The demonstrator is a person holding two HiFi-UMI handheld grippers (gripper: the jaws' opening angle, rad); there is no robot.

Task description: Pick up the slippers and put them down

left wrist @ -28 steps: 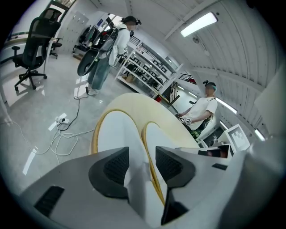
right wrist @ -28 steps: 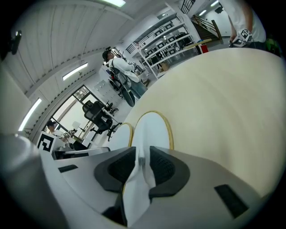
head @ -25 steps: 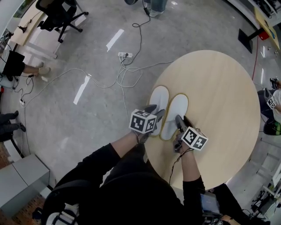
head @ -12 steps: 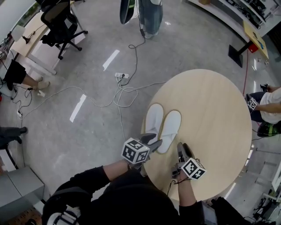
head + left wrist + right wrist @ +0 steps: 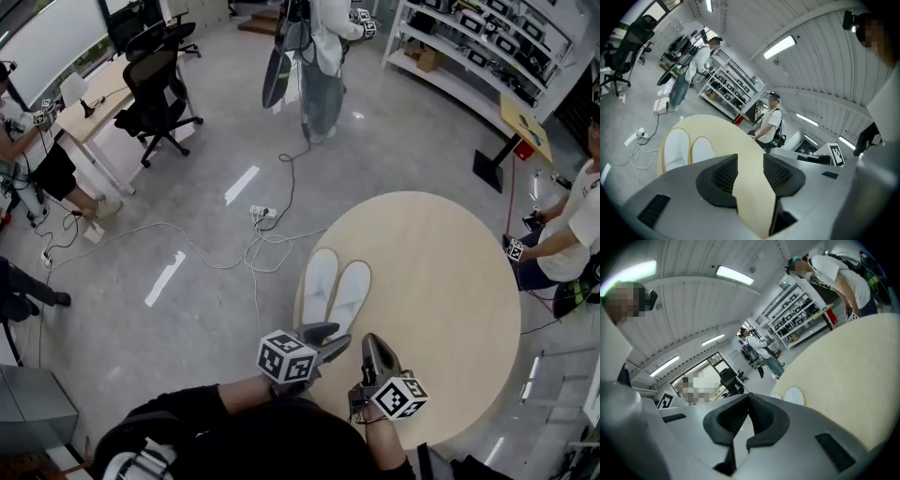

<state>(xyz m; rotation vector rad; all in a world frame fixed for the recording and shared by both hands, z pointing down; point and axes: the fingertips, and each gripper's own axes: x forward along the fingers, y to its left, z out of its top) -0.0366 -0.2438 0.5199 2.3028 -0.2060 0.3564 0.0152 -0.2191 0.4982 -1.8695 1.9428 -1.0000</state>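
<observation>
Head view — slippers (image 5: 321, 283) lie together on table (image 5: 441, 281).

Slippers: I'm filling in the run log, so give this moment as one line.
slippers: side by side on table | left gripper: open, empty | right gripper: shut, empty

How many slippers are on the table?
2. Both lie side by side on the round table, near its left edge in the head view: the left slipper by the rim, the right slipper just inboard. None seem hidden.
</observation>
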